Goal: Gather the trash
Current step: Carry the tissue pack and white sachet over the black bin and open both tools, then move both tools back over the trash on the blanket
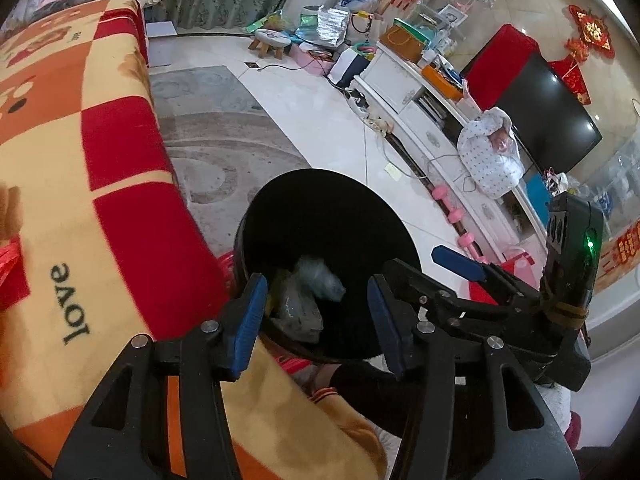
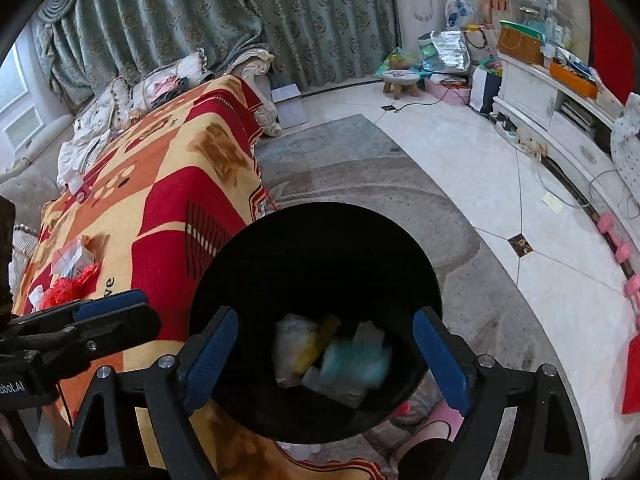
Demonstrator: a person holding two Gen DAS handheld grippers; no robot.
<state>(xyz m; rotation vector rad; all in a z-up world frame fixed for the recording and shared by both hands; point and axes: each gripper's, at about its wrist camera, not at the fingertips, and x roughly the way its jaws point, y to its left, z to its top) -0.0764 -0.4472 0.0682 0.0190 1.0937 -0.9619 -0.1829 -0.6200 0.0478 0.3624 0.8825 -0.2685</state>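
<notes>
Trash (image 2: 332,356) lies in the black bin (image 2: 312,248) directly below both my tools, left tool (image 1: 316,316) part-open and empty, right tool (image 2: 326,356) wide and empty.

One black trash bin (image 2: 316,264), centre of the right wrist frame. Inside it, at least three pieces of trash (image 2: 332,354); blur prevents a firm count. Two grippers: the left gripper (image 1: 318,320) at lower centre of the left wrist frame, the right gripper (image 2: 326,354) at lower centre of its own. One checked blanket (image 2: 160,184), left side. One wooden stool (image 2: 401,80), upper right. One television (image 1: 548,120), right of the left wrist frame. Three pink dumbbell ends (image 1: 456,216) visible below it.
</notes>
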